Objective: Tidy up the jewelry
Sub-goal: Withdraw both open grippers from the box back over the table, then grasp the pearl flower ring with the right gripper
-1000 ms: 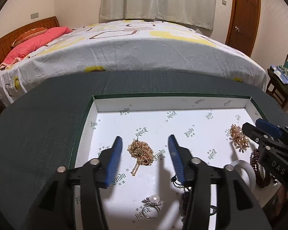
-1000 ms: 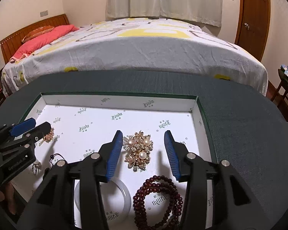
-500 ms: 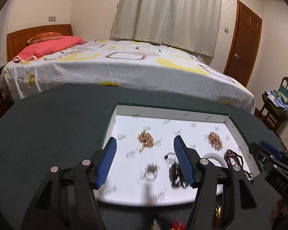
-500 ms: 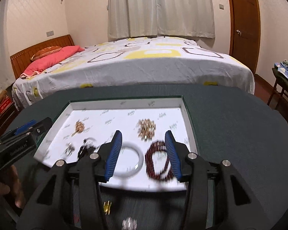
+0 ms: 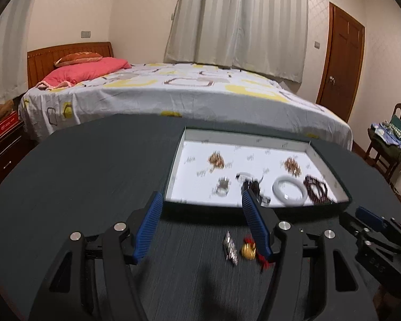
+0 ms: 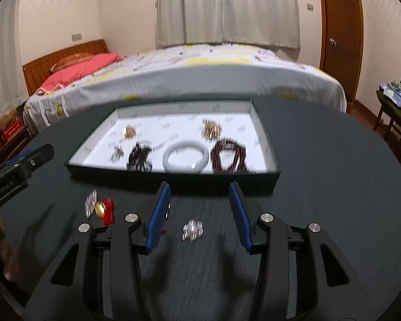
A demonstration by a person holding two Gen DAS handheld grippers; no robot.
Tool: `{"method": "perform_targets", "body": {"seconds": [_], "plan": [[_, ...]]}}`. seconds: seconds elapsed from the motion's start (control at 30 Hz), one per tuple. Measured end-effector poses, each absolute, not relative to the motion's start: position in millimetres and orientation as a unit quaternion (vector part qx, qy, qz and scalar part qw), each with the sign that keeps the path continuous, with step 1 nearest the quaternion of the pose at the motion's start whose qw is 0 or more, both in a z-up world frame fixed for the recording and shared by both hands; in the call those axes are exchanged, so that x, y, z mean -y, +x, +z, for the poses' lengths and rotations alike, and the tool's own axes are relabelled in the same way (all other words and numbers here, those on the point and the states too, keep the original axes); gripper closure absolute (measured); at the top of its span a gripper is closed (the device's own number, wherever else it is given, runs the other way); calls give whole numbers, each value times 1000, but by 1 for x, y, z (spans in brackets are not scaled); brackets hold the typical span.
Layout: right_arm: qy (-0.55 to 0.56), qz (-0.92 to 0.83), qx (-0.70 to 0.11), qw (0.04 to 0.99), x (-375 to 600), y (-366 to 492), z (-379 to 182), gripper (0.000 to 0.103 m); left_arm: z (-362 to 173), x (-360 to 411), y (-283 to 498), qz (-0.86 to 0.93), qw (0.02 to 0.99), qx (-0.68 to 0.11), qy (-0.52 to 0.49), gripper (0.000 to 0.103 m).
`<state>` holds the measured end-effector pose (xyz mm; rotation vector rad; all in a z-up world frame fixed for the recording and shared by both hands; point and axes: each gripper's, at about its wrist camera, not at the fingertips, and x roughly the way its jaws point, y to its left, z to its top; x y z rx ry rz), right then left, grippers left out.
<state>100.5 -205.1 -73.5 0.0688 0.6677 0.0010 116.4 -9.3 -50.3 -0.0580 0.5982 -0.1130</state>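
A shallow white-lined tray (image 5: 328,161) (image 6: 264,139) on the dark round table holds a gold chain (image 5: 216,160), a brooch (image 6: 211,129), a white bangle (image 6: 185,155), dark red beads (image 6: 228,154), a ring (image 5: 222,187) and dark pieces. On the table in front of the tray lie a silver piece (image 5: 230,247), a gold charm with red cord (image 5: 248,250) (image 6: 102,208) and a silver brooch (image 6: 192,230). My left gripper (image 5: 200,224) is open and empty, pulled back from the tray. My right gripper (image 6: 199,211) is open and empty, with the silver brooch between its fingers.
A bed (image 5: 173,91) with a patterned sheet stands behind the table. A wooden door (image 5: 339,64) and a chair with clothes (image 5: 390,139) are at the right. A dark nightstand (image 5: 2,149) is at the left. The frames are motion-blurred.
Both grippers have pulled back and up from over the tray. The tray now lies further ahead, and loose pieces on the table in front of it have come into view.
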Motion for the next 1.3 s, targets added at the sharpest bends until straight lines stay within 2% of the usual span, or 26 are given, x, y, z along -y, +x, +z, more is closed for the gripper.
{"method": "perform_targets", "body": {"seconds": [0.1,0.17,0.6,0.63,0.67,0.7,1.3], "plan": [[36,3,-351,936,202,102,-87,60,-58,8,109,-53,951,-303,-24,42],[38,3,-363,931,201,104,-93,65,-63,7,108,-50,949,-309,-22,42],[20,-4,-425,905,197,118,-112,66,-87,3,108,-48,936,-347,-34,42],[14,-6,-426,905,195,118,-112,70,-87,3,108,-49,936,-348,-34,42],[11,-6,-426,905,195,118,-112,80,-88,4,108,-50,935,-350,-33,42],[7,-6,-426,905,195,118,-112,83,-88,5,108,-51,934,-351,-33,42],[43,11,-407,912,216,109,-100,83,-100,34,120,-74,921,-384,-2,42]]}}
